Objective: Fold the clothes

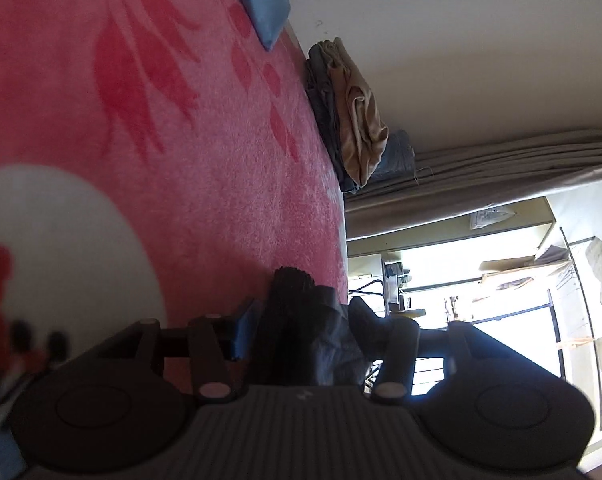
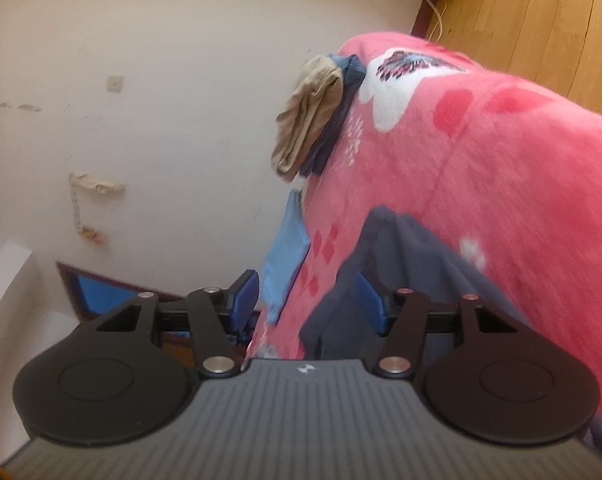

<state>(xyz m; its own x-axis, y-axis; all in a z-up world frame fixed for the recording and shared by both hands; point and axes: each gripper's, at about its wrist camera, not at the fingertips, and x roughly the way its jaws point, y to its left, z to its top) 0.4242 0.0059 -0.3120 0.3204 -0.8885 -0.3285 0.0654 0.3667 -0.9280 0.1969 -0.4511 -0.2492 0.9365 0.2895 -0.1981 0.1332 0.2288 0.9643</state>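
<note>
Right up against the lens, the left tool has its fingers spread apart with a bunched dark garment sitting loose between them, pink blanket off to its left and a folded pile further ahead by the wall. The right tool is parted too, the navy garment draped over its right finger, not pinched, with a light blue cloth just ahead between the fingers.
</note>
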